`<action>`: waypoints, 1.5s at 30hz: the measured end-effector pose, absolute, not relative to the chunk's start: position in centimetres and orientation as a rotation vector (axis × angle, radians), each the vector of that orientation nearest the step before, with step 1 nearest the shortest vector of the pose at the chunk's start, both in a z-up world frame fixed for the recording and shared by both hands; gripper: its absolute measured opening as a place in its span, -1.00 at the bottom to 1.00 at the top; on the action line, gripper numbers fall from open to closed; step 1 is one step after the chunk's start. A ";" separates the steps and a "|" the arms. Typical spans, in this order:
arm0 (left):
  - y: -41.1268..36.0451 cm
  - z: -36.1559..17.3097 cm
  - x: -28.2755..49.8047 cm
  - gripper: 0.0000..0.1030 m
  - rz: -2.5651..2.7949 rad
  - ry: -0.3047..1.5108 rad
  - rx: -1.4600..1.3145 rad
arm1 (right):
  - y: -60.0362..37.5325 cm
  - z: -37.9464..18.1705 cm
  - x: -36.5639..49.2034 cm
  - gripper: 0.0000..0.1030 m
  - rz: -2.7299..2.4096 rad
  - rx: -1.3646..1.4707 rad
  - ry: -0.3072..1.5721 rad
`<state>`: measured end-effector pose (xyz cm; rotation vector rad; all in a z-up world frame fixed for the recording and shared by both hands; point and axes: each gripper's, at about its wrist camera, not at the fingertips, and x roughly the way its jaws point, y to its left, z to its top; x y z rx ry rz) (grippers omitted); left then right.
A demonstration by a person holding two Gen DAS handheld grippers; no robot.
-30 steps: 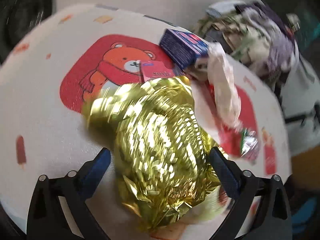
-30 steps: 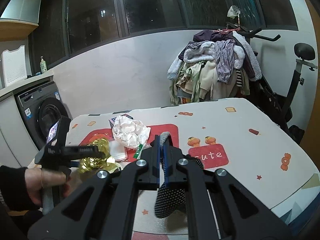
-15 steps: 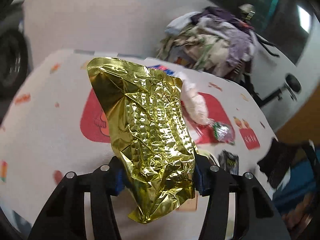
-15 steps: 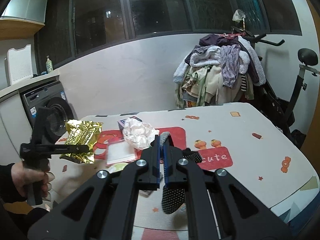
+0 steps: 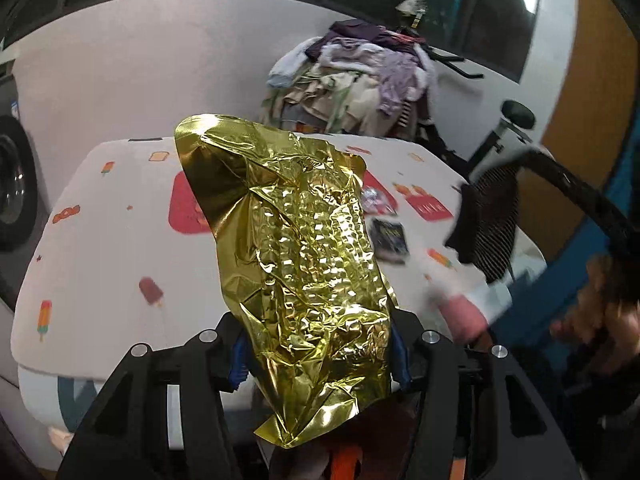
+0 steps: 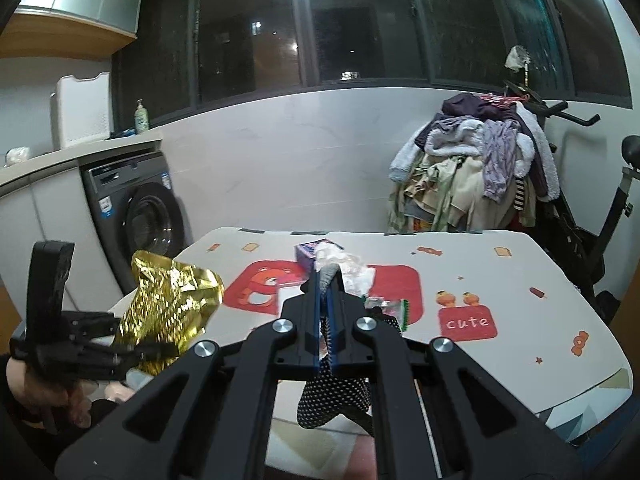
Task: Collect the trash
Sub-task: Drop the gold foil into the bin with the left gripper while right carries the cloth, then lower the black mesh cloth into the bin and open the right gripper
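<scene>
Above the tabletop (image 5: 100,240): gold wrapper (image 5: 304,264), lifted clear
Left fingers (image 5: 316,356): closed on wrapper's lower part
Right fingers (image 6: 325,320): shut on dotted, possibly fabric, bag (image 6: 334,400)

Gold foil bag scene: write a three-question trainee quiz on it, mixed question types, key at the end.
1. True or false: the gold foil bag lies flat on the table.
2. Which gripper holds the dotted black cloth? A) left gripper B) right gripper C) neither
3. Fill in: the word printed on the red patch of the tablecloth is ____.

Key
1. False: it is lifted clear of the table, clamped between the left gripper's fingers.
2. B: the right gripper's jaws are closed on it.
3. cute
</scene>
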<state>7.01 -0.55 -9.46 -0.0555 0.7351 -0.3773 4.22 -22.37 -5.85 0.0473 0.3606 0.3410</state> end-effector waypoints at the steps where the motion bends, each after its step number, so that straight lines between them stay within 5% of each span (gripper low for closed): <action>1: -0.6 -9.6 6.2 0.04 -0.386 0.734 -0.045 | -22.1 -5.8 3.8 -0.86 0.347 0.045 0.361; 14: -3.0 -13.5 -1.9 0.12 -0.509 0.759 0.171 | -20.2 -6.1 0.1 -0.86 0.381 0.012 0.386; 30: -4.9 -16.1 -2.6 0.22 -0.573 0.823 0.230 | -20.7 -7.1 -0.2 -0.86 0.377 0.022 0.420; 37: -4.8 -16.4 -2.5 0.76 -0.567 0.823 0.219 | -20.6 -7.4 -0.4 -0.86 0.382 0.020 0.429; 45: -2.9 -13.8 -2.7 0.85 -0.456 0.742 0.146 | -19.8 -8.3 -0.8 -0.86 0.406 0.000 0.460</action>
